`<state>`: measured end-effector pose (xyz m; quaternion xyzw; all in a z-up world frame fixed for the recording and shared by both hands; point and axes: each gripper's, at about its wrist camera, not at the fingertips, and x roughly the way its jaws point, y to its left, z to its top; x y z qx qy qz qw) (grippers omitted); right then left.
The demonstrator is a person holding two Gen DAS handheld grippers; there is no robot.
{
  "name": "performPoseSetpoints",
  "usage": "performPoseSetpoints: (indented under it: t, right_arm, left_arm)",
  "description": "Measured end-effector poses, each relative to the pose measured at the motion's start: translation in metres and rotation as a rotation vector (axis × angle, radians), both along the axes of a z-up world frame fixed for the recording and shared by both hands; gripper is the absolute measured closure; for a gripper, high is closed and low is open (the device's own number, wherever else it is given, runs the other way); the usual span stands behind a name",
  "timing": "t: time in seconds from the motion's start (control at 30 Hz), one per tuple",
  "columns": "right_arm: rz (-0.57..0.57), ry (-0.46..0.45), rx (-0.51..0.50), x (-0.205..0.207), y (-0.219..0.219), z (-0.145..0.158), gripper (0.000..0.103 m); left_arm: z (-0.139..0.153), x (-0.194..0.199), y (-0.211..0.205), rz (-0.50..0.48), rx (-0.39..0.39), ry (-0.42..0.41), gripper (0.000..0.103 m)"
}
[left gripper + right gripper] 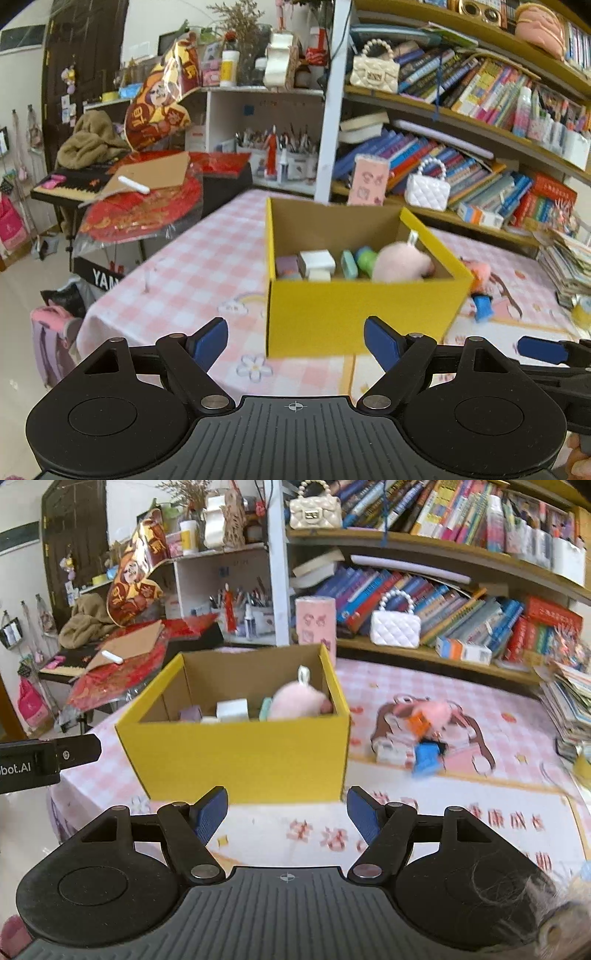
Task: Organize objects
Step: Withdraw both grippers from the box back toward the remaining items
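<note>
A yellow cardboard box (pixel 354 314) (pixel 236 757) stands on the pink checked tablecloth. Inside it lie a pink plush toy (pixel 400 263) (pixel 297 701), a white block (pixel 317 263) (pixel 232 709), a green item (pixel 365 258) and a purple block (pixel 287 266). A small heap of loose items, with a blue piece (pixel 426 757) (pixel 482 306) and a pink fluffy piece (pixel 432 710), lies on the cloth right of the box. My left gripper (pixel 295 345) is open and empty, short of the box's front wall. My right gripper (pixel 287 814) is also open and empty, in front of the box.
Bookshelves packed with books (pixel 461 602) and two white quilted handbags (pixel 395 627) run along the far side. A pile of booklets (pixel 572 709) sits at the table's right edge. A keyboard under red decorations (pixel 122 199) stands beyond the table's left edge. The table's left edge (pixel 110 295) drops to the floor.
</note>
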<state>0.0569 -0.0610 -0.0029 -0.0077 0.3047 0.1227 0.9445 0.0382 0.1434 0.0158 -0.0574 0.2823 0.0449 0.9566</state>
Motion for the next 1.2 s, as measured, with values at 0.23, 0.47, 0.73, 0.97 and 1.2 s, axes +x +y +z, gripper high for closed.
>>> performPoseSetpoints:
  t: [0.23, 0.47, 0.73, 0.97, 1.2]
  right_arm:
    - [-0.090, 0.037, 0.002, -0.023, -0.008, -0.012, 0.031]
    - [-0.157, 0.065, -0.019, -0.037, -0.019, -0.019, 0.027]
    - [-0.241, 0.074, -0.028, -0.050, -0.040, -0.021, 0.027]
    - [-0.370, 0.083, 0.007, -0.058, -0.074, -0.021, 0.027]
    - [-0.483, 0.065, 0.002, -0.068, -0.110, -0.016, 0.027]
  left_arm:
    - [-0.015, -0.015, -0.011, -0.033, 0.002, 0.050, 0.017]
    - [-0.023, -0.024, -0.028, -0.112, 0.012, 0.089, 0.015]
    - [-0.022, -0.016, -0.061, -0.259, 0.032, 0.090, 0.015]
    - [-0.023, -0.006, -0.099, -0.394, 0.058, 0.097, 0.015]
    - [-0.021, 0.009, -0.149, -0.525, 0.061, 0.084, 0.015]
